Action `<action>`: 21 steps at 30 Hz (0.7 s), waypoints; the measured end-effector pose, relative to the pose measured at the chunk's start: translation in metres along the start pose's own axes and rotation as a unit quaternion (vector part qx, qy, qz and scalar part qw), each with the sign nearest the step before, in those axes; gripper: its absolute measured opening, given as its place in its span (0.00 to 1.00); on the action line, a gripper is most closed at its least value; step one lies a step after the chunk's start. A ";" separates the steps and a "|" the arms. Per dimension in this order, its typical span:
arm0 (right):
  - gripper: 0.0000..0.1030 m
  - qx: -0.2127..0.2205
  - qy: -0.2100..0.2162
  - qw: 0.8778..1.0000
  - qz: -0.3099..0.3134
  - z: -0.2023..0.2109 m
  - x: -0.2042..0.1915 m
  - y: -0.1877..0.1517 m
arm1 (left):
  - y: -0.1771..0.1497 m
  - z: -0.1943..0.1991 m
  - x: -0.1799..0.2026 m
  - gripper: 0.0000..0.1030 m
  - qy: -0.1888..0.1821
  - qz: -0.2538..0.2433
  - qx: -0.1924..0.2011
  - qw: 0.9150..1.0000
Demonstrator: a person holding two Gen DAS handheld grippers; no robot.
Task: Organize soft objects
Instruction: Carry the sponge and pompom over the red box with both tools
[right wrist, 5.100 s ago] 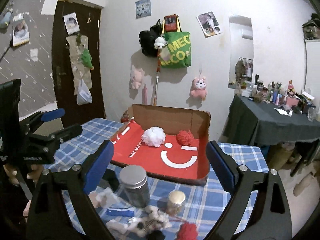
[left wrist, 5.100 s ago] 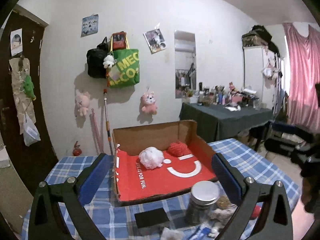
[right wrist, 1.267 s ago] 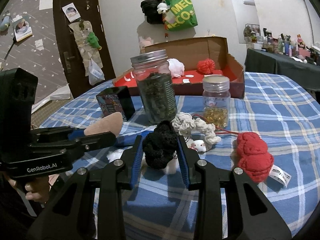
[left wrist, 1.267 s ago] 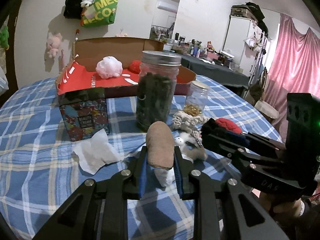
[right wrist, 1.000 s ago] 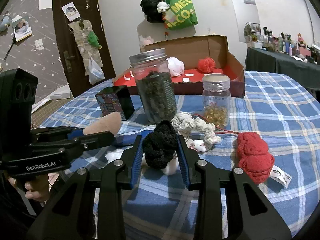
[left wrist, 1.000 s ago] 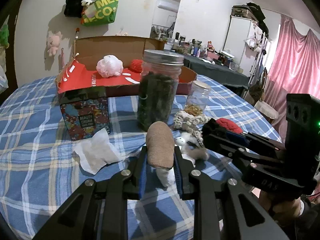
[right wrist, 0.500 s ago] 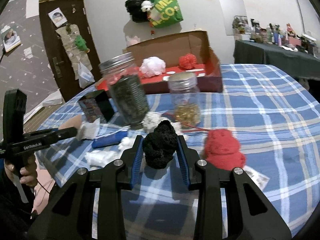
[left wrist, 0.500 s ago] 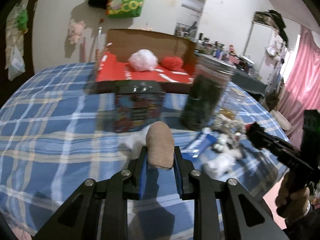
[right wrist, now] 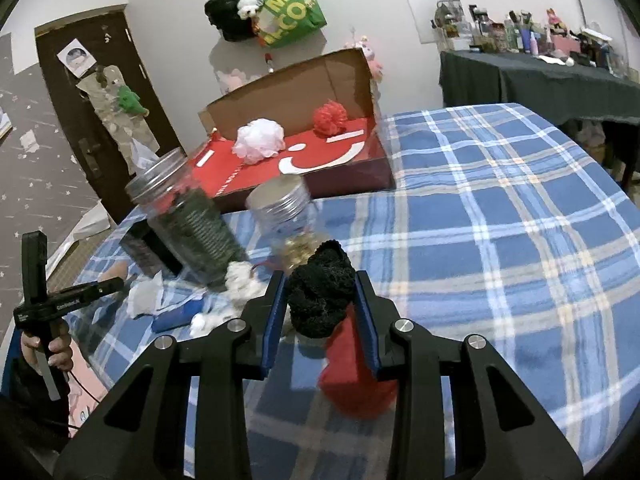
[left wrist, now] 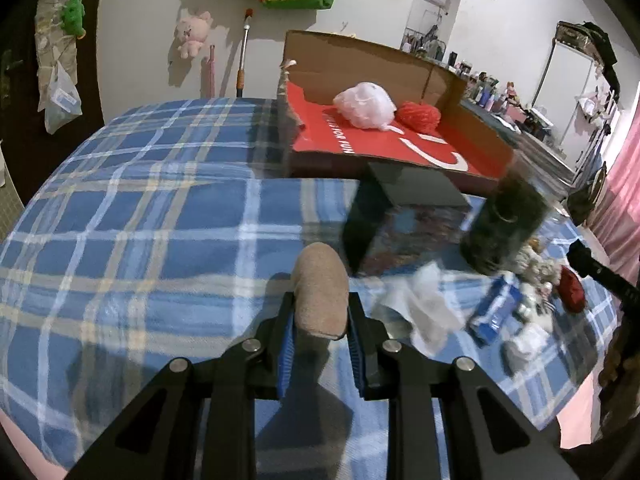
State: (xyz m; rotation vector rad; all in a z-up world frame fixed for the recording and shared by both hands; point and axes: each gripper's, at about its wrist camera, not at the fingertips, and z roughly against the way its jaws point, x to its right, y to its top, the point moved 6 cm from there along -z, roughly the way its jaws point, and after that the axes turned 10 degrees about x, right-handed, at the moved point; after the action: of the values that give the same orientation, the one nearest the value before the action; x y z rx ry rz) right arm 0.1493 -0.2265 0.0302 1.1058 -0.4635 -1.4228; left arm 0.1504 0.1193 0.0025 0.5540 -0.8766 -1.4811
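Cardboard box (left wrist: 472, 128), white pouf (left wrist: 366, 105), red pompom (left wrist: 420, 116) inside

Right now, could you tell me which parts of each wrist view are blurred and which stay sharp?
Left wrist view: the dark jar and black box smear with motion; the tan soft piece looks crisp. Right wrist view: both jars streak; the black fuzzy object is sharp. Fisheye bends both edges.

Left gripper (left wrist: 320, 314) and right gripper (right wrist: 321, 305) both clamped, raised
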 end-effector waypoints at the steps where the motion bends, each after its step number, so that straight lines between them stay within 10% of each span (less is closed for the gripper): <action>1: 0.31 -0.004 0.002 1.000 -0.003 -0.003 0.002 0.002 | 0.003 -0.002 -0.002 0.24 -0.001 -0.003 0.000 1.000; 21: 0.31 -0.072 0.067 0.995 -0.013 -0.059 0.029 0.052 | 0.065 -0.038 -0.011 0.24 -0.064 -0.071 -0.001 0.995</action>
State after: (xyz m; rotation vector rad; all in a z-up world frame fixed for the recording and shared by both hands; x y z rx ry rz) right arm 0.2313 -0.2450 0.0347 1.0864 -0.2479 -1.3725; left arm 0.2211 0.1262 0.0300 0.5336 -0.9508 -1.6599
